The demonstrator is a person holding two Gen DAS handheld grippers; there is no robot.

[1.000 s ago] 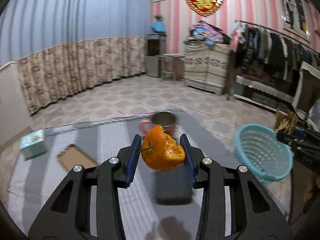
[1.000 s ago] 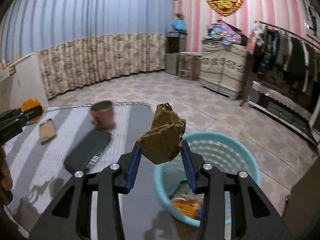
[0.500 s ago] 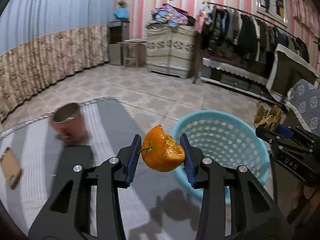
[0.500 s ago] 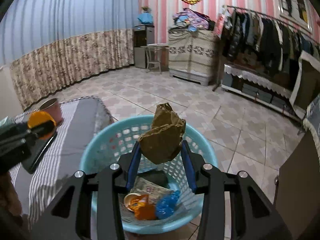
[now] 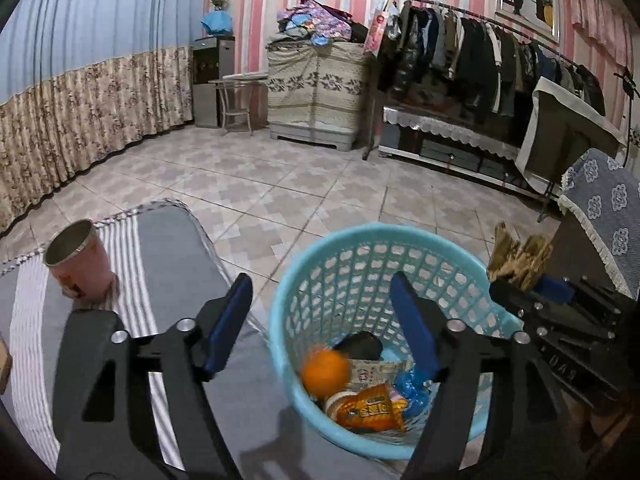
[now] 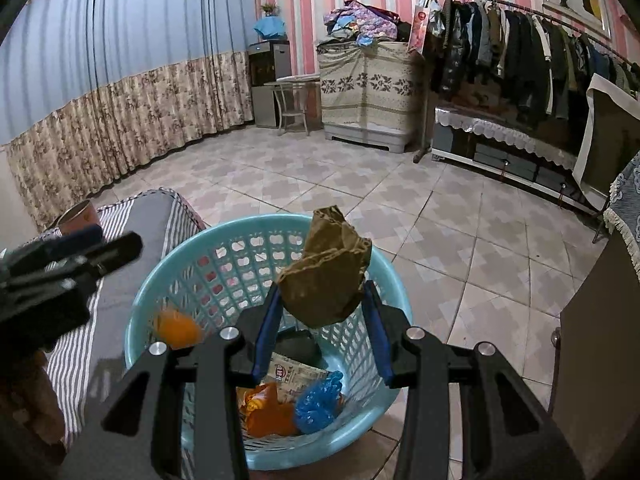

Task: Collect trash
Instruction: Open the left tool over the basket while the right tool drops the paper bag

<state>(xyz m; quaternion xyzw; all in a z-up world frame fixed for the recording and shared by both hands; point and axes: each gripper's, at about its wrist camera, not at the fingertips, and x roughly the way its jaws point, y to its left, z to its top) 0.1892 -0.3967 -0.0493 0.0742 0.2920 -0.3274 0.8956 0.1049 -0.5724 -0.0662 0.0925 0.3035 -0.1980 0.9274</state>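
Fingers of the left gripper (image 5: 322, 320) spread empty above the basket (image 5: 400, 236); right gripper (image 6: 322, 316) pinches crumpled cardboard (image 6: 326, 276).

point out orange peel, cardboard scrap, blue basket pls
orange peel (image 5: 326, 372), left wrist view, middle of its blurred body.
cardboard scrap (image 6: 326, 276), right wrist view, centre of its front face.
blue basket (image 6: 224, 268), right wrist view, inner lattice wall.

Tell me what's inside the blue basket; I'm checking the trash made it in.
Inside the blue basket: orange peel, orange snack wrapper, blue plastic, printed paper, a dark item. Anything beneath them is hidden.
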